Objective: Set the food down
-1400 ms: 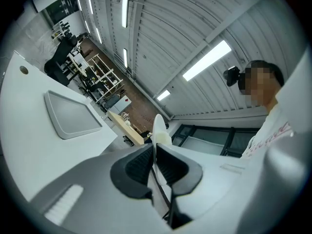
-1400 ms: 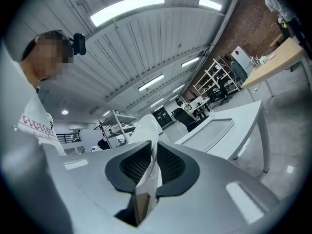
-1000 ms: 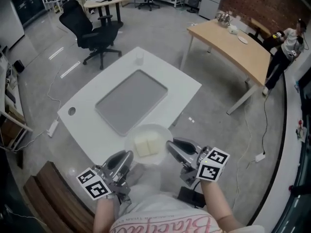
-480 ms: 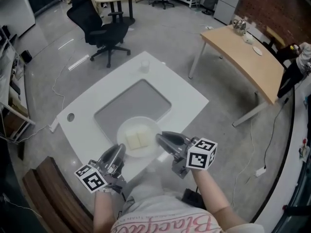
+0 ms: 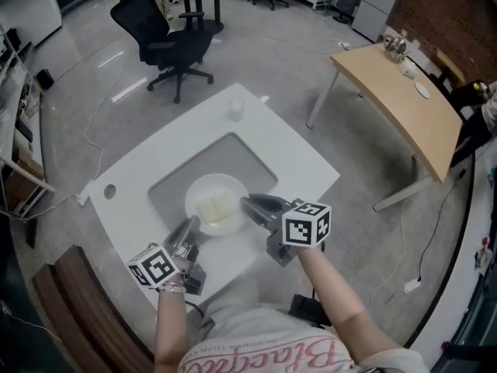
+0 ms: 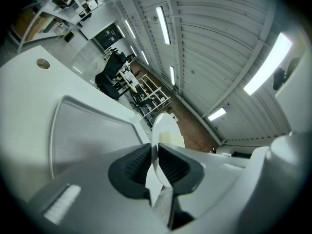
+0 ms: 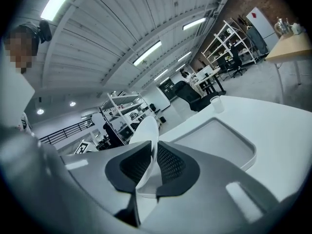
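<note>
The fingers of the left gripper (image 5: pixel 190 225) are seen opening in the left gripper view, with the rim of a white plate (image 5: pixel 233 189) between them. The dark ribbed pads (image 6: pixel 139 165) stand close on either side of the rim, and a firm press can no longer be made out. The fingers of the right gripper (image 5: pixel 247 203) are closed on the opposite rim of the plate. In the right gripper view that rim is pinched edge-on between the two pads (image 7: pixel 170 164).

The food (image 5: pixel 211 207), two pale square pieces set side by side, is carried in the middle of the plate. In the head view it lies between the two pairs of fingers, up and to the right of the left ones and just left of the right ones. It is touched by neither pair. In the left gripper view a pale edge of it (image 6: pixel 171 139) is seen just past the fingertips.

The plate is placed over the lower end of a grey tray (image 5: pixel 241 162). Whether it rests on the tray cannot be told. The tray is set in the middle of a white table (image 5: pixel 287 154). A small clear cup (image 5: pixel 235 109) stands near the table's upper corner, well apart from the plate. A black office chair (image 5: pixel 167 41) is seen at the upper left of the frame, and a wooden desk (image 5: pixel 396 92) at the upper right.
</note>
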